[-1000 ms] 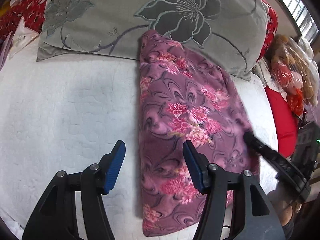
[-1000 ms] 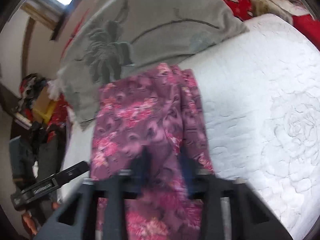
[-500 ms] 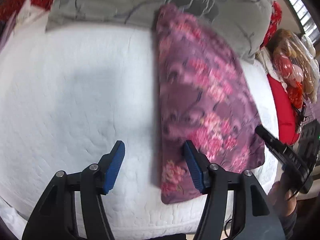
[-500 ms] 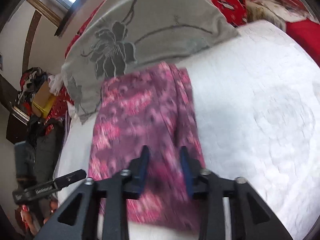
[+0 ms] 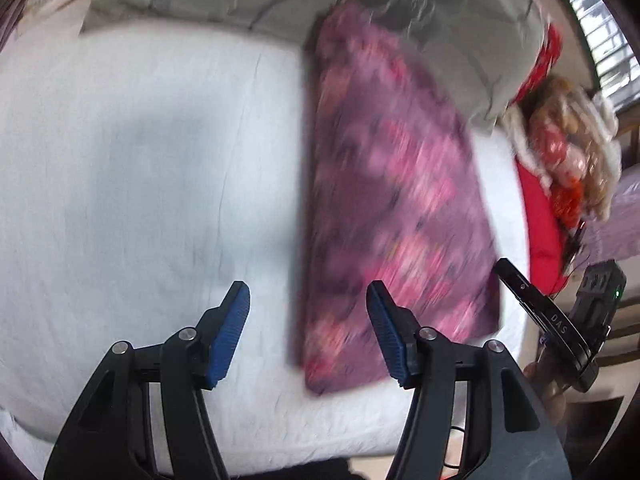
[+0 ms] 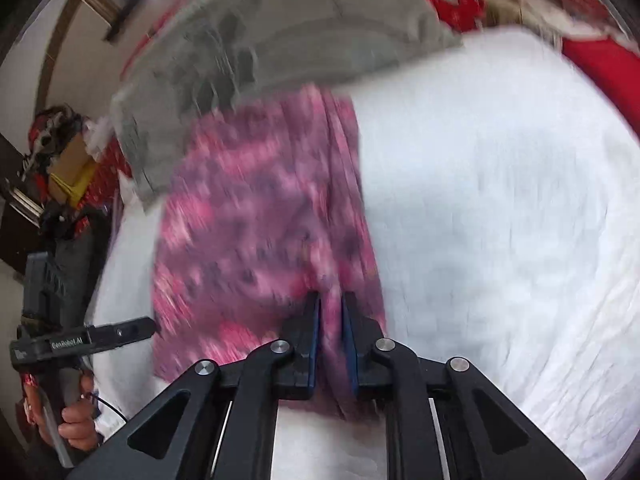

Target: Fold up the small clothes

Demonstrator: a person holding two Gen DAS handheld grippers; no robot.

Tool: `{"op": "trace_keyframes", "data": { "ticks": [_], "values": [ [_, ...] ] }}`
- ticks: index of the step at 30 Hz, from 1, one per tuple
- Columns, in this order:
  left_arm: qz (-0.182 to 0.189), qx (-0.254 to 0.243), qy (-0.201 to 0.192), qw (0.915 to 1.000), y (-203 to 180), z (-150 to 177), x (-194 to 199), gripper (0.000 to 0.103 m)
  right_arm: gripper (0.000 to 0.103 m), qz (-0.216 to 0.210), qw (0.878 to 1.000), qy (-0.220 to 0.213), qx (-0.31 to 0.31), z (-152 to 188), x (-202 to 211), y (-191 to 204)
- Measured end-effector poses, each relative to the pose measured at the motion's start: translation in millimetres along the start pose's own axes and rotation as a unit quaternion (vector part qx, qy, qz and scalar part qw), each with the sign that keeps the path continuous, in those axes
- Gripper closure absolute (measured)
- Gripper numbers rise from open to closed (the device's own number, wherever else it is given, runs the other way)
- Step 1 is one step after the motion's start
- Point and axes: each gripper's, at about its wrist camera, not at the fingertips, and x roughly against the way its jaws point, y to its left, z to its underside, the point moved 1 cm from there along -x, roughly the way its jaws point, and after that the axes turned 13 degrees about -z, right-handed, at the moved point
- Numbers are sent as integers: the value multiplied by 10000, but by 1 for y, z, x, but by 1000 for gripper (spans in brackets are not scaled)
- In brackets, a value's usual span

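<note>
Soft daylight from a window [image 5: 604, 36], heavy motion blur, fisheye-warped dark corners, sharp tongs only.

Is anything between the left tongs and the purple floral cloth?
Nothing visible. The open left tongs hover over bare white bedding, with the cloth's left edge between their tips.

Right gripper [image 6: 330, 312] over floral garment, frame blurred.
Blue-padded jaws nearly together, purple-pink garment [image 6: 256, 224] showing in the narrow gap; whether pinched, cannot tell. White bedcover [image 6: 500, 220] to its right, grey pillow [image 6: 280, 32] ahead, left gripper [image 6: 84, 340] far left.
</note>
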Motion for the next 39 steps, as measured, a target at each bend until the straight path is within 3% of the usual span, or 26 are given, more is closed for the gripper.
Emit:
{"op": "trace_keyframes", "data": {
  "ticks": [1,2,4,9,11,12,14,15,16,18,19,20,22,24,27,28,30,31,33,36,39],
  "values": [
    [83,49,-37,9999,-3,-10,2,43,84,-37,9998,-169,20,-11,3,3],
    [159,73,-104,9998,-8,-23,4,43,73,-63,9994,-326,2,-23,5,6],
    [25,4,-282,9996,-22,-52,4,43,64,-159,9982,-558,-155,-56,-6,8],
    [-193,-138,-351,9991,-39,-94,-13,43,64,-13,9975,-580,-401,-106,-59,11],
    [-311,-154,-296,9990,-38,-101,-28,43,63,357,9977,-459,-344,-117,-84,10],
    [-326,-149,-202,9992,-36,-103,-38,43,64,586,9973,-333,-307,-120,-99,8],
    [-305,-90,-112,9994,-32,-102,-54,41,99,751,9967,-248,-207,-121,-110,6],
    [-309,-58,-103,9995,-28,-103,-60,31,99,645,9972,-352,-101,-121,-109,9],
    [-248,-13,-105,9996,-26,-102,-69,29,99,682,9965,-492,-1,-120,-107,9],
    [-269,-37,-207,9994,-26,-101,-65,28,99,882,9958,-225,-88,-116,-119,-3],
    [-279,-83,-197,9994,-26,-100,-60,28,98,817,9964,-185,-158,-116,-119,-8],
    [-265,-105,-171,9994,-24,-99,-53,29,89,749,9966,-267,-216,-118,-113,-8],
    [-129,11,-346,9993,-13,-91,-31,29,89,603,9969,-429,-252,-117,-93,-2],
    [-44,131,-572,9983,-3,-76,-12,29,88,168,9980,-607,40,-107,-72,11],
    [106,228,-468,9986,2,-52,-16,29,72,-344,9972,-418,515,-81,-61,24],
    [61,169,-256,9995,0,-47,-28,28,70,-240,9972,-206,679,-68,-67,24],
    [47,152,-72,9998,0,-45,-38,27,71,471,9921,399,1088,-47,-88,20],
    [84,196,-104,9997,2,-41,-31,28,71,581,9878,238,1423,-42,-83,24],
    [106,212,-194,9995,6,-35,-16,28,70,598,9897,238,1280,-42,-67,28],
    [-99,118,-364,9992,8,-16,-12,28,69,85,9930,-86,1177,-28,-39,30],
    [-399,-241,-223,9987,-6,-2,-32,24,59,695,9845,452,1543,-2,-52,21]
  ]
}}
